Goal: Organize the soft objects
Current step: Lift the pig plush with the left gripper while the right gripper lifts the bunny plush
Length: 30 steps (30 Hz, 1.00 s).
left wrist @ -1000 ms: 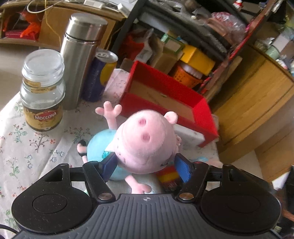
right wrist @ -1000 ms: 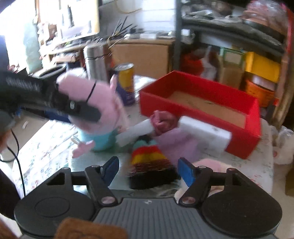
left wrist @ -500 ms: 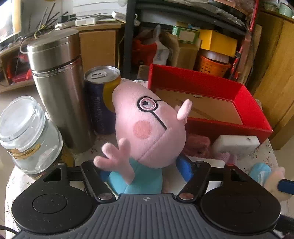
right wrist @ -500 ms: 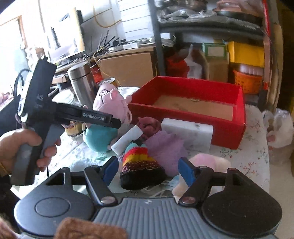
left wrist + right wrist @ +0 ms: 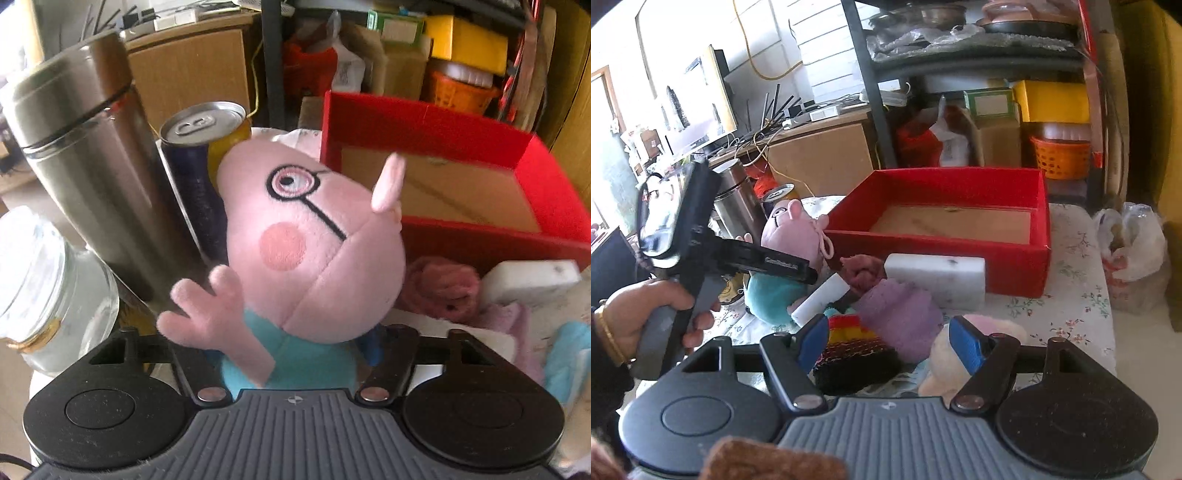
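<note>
Plush pig (image 5: 314, 251) has swung face-up in your left gripper (image 5: 291, 350), closed on its blue body beside the red box (image 5: 424, 125); your right gripper (image 5: 890, 345) hangs open, empty, so boxing comes next.

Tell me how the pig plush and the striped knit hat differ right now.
The pig plush is gripped at its blue body by the left gripper; the striped knit hat lies loose on the table, near the open right gripper. The plush is pink and smooth; the hat is rainbow-striped, black-edged knit. Both are soft.
</note>
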Motion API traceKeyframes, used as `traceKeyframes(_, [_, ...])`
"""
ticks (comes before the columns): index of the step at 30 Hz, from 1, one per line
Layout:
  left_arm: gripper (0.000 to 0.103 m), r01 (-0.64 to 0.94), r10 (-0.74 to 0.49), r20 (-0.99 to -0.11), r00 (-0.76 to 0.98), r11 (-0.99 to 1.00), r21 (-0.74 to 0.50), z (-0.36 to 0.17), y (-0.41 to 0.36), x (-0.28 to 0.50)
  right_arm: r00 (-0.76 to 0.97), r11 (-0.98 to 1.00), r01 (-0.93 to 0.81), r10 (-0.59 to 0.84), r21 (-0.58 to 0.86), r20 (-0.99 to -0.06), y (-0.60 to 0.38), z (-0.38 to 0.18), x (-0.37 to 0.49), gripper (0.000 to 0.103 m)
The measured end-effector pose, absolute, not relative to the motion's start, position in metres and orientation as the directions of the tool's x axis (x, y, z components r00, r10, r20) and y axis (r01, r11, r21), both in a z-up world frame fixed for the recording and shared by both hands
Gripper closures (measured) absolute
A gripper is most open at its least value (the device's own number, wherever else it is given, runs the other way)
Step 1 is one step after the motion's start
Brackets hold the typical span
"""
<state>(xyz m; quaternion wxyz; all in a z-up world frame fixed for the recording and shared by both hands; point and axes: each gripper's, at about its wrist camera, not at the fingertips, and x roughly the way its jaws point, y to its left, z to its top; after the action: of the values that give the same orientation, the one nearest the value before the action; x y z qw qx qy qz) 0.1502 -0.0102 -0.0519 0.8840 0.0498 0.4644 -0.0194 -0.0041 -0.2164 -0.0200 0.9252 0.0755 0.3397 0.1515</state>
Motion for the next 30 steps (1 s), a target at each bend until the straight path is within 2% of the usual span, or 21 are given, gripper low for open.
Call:
traceKeyframes(4, [0.044, 0.080, 0.003, -0.808, 0.589, 0.995, 0.062, -0.051, -0.005, 0.137, 0.730, 0.957, -0.199, 0.289, 0.211, -0.619, -0.228, -0.016, -0.005, 0.058])
traceKeyframes(6, [0.045, 0.051, -0.033, -0.816, 0.578, 0.999, -0.004, -0.049, 0.007, 0.131, 0.723, 0.965, -0.185, 0.262, 0.186, -0.639, -0.234, -0.020, -0.004, 0.051])
traceKeyframes(9, [0.045, 0.016, -0.106, -0.809, 0.578, 0.993, -0.118, -0.041, 0.024, 0.119, 0.703, 0.976, -0.157, 0.219, 0.153, -0.676, -0.238, -0.032, -0.002, 0.051])
traceKeyframes(11, [0.045, 0.009, -0.162, -0.786, 0.596, 0.981, -0.195, -0.028, 0.031, 0.110, 0.663, 0.971, -0.144, 0.237, 0.190, -0.710, -0.239, -0.041, 0.005, 0.050])
traceKeyframes(13, [0.045, 0.017, -0.193, -0.754, 0.628, 0.972, -0.234, -0.014, 0.034, 0.098, 0.637, 0.960, -0.133, 0.273, 0.246, -0.721, -0.238, -0.048, 0.012, 0.050])
traceKeyframes(16, [0.045, 0.040, -0.250, -0.721, 0.646, 0.955, -0.295, -0.002, 0.038, 0.088, 0.612, 0.959, -0.130, 0.277, 0.251, -0.741, -0.232, -0.057, 0.021, 0.050])
traceKeyframes(20, [0.045, 0.068, -0.303, -0.703, 0.643, 0.937, -0.342, 0.006, 0.039, 0.082, 0.595, 0.961, -0.125, 0.270, 0.245, -0.757, -0.223, -0.062, 0.019, 0.060])
traceKeyframes(21, [0.045, 0.072, -0.315, -0.701, 0.640, 0.933, -0.354, 0.008, 0.038, 0.082, 0.597, 0.964, -0.123, 0.263, 0.238, -0.758, -0.222, -0.060, 0.018, 0.065])
traceKeyframes(22, [0.045, 0.077, -0.326, -0.697, 0.639, 0.928, -0.363, 0.008, 0.038, 0.081, 0.594, 0.962, -0.117, 0.268, 0.248, -0.759, -0.223, -0.058, 0.018, 0.076])
traceKeyframes(23, [0.045, 0.082, -0.333, -0.694, 0.638, 0.926, -0.369, 0.009, 0.037, 0.081, 0.581, 0.955, -0.112, 0.286, 0.273, -0.762, -0.226, -0.057, 0.017, 0.078])
traceKeyframes(25, [0.044, 0.079, -0.329, -0.694, 0.641, 0.927, -0.366, 0.008, 0.036, 0.081, 0.562, 0.943, -0.095, 0.315, 0.318, -0.765, -0.230, -0.060, 0.017, 0.080])
traceKeyframes(28, [0.044, 0.069, -0.332, -0.695, 0.638, 0.924, -0.377, 0.008, 0.038, 0.080, 0.560, 0.950, -0.104, 0.300, 0.294, -0.772, -0.226, -0.065, 0.018, 0.080])
traceKeyframes(29, [0.044, 0.066, -0.335, -0.696, 0.635, 0.921, -0.384, 0.008, 0.038, 0.079, 0.551, 0.949, -0.109, 0.304, 0.295, -0.777, -0.225, -0.068, 0.021, 0.078])
traceKeyframes(30, [0.044, 0.066, -0.343, -0.694, 0.632, 0.917, -0.393, 0.009, 0.039, 0.078, 0.531, 0.952, -0.104, 0.297, 0.287, -0.794, -0.223, -0.073, 0.025, 0.069])
